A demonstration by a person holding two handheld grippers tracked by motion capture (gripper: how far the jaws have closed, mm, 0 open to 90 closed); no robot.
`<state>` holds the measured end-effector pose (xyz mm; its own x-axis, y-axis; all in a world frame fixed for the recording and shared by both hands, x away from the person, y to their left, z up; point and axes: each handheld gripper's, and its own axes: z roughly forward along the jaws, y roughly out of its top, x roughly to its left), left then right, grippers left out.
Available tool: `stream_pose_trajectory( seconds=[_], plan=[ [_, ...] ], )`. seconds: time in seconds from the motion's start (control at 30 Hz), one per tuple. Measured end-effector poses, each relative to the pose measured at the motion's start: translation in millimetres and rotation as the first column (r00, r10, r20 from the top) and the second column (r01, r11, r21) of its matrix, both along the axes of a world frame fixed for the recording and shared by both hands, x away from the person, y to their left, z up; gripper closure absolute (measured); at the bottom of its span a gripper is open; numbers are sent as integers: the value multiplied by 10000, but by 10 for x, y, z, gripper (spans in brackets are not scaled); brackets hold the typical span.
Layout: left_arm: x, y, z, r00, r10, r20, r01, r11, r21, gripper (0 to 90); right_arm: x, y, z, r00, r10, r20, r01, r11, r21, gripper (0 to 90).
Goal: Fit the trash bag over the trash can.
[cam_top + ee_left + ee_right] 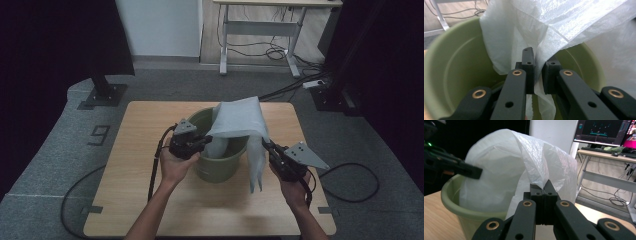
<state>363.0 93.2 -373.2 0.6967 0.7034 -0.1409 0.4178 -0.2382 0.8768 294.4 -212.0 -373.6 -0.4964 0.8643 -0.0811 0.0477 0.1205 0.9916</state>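
High view showed the white plastic bag (239, 120) draped over the green bucket (220, 167), part of it hanging inside and a long flap trailing down the outside at about four o'clock of the rim. Spreading it that way looked like the start of lining the bucket.

From the bucket's nine o'clock side, the left gripper (202, 142) reached in over the rim. In the left gripper view its jaws stood slightly apart with a fold of the bag (537, 82) running between them; whether the pads pinched it I could not tell. At four o'clock the right gripper (266, 146) had its jaws closed on an edge of the bag (541, 183), held up beside the bucket (474, 217), probably to keep the mouth open.

Under the bucket lay a light wooden table (145, 170), otherwise bare. Around it was grey carpet (45, 150) with black cables, and at twelve o'clock a white-legged desk (260, 30). In the right gripper view, a lit monitor (604, 131) stood on a desk.
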Motion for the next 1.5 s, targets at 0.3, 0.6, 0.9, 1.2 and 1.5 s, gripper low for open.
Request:
stream_pose_trajectory(
  seconds=[0.3,0.6,0.9,1.2,1.5],
  plan=[
    [-118,13,92,9982,-316,514,320,9995,-68,456,71,-15,12,9999,6,-152,-11,9996,-292,880],
    [-194,54,197,9955,-354,879,398,9980,-485,382,132,-30,-14,9991,-134,-391,123,9995,-292,879],
    [-188,-23,258,9949,-512,865,572,9960,-688,374,132,34,-14,9988,75,-482,-92,9993,-359,879],
    [-233,-206,248,9902,-983,990,1034,9935,-476,353,122,199,-8,9973,516,-519,-549,9965,-630,878],
    [-188,-195,162,9933,-585,1000,613,9978,-254,488,121,258,-76,9950,728,-688,-786,9932,-863,853]
  ],
)
